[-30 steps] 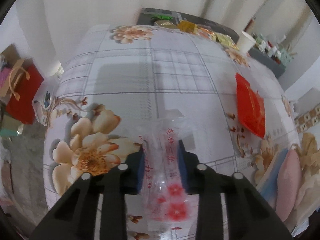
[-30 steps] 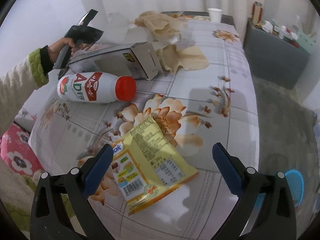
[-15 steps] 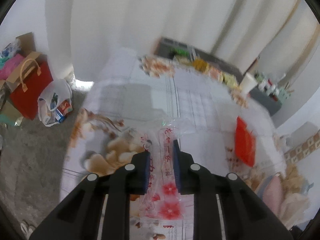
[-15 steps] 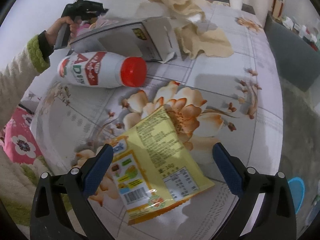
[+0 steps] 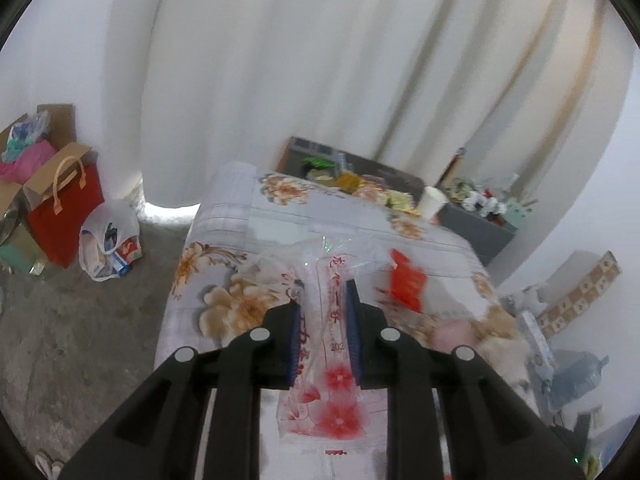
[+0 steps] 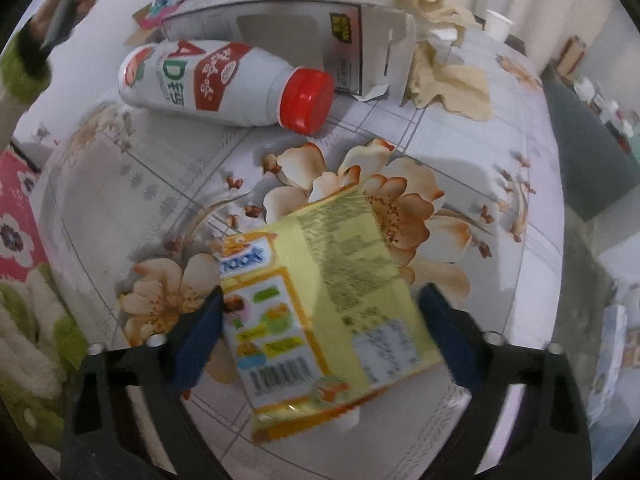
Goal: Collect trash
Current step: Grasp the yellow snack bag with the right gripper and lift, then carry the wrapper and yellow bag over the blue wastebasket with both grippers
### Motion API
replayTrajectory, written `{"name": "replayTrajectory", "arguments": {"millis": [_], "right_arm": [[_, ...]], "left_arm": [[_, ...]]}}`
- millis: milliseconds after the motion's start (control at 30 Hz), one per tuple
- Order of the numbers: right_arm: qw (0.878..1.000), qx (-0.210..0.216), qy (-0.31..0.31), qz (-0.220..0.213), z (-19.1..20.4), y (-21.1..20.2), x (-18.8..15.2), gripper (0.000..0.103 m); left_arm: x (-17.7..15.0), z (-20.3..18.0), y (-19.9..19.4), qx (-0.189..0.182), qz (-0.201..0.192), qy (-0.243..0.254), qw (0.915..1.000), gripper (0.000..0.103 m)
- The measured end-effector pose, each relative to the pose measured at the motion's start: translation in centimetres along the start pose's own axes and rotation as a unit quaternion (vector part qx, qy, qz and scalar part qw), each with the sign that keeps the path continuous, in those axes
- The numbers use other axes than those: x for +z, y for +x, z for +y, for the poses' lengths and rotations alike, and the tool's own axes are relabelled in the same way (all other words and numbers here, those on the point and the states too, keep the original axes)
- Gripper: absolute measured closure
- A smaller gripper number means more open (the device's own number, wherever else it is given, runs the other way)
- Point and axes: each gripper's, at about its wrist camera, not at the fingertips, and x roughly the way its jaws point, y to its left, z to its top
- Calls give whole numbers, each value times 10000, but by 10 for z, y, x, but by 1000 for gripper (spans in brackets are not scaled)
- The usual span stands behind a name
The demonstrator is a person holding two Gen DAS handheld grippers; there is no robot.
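My left gripper [image 5: 323, 300] is shut on a clear plastic wrapper [image 5: 326, 344] printed with red flowers and holds it up above the flowered table [image 5: 240, 216]. My right gripper [image 6: 320, 312] is open, low over the table, with a yellow snack bag [image 6: 324, 308] lying between its fingers. Beyond the bag lie a white bottle with a red cap [image 6: 224, 84], an open grey carton [image 6: 304, 40] and crumpled beige paper [image 6: 448, 76]. A red packet [image 5: 406, 282] lies on the table in the left wrist view.
A white plastic bag of rubbish [image 5: 108, 240] and a red paper bag [image 5: 64, 208] stand on the floor left of the table. A paper cup [image 5: 432, 202] stands at the table's far end. The person's sleeve and the other gripper [image 6: 60, 8] show at top left.
My left gripper has risen and pulled back with the wrapper, so the table looks smaller and the floor shows. My right gripper has moved forward and down around the yellow bag.
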Motion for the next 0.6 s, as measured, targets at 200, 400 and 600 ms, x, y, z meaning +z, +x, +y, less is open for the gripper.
{"name": "replayTrajectory", "arguments": {"millis": [200,400,600], "right_arm": [[9990,-8,427,-160,2,-13,-15,46],[9910,295,1208,-503,-7,-26,-32,64],[9648,809,2241,-1117,-25,-46,-52,67]], "left_arm": [[-31,-36,-55,-408,-170,297,9986,85],[-68,-79,-83,-1010,-120,423,9939,85],[-100,-149,-75,-1783,149,774,9808,85]]}}
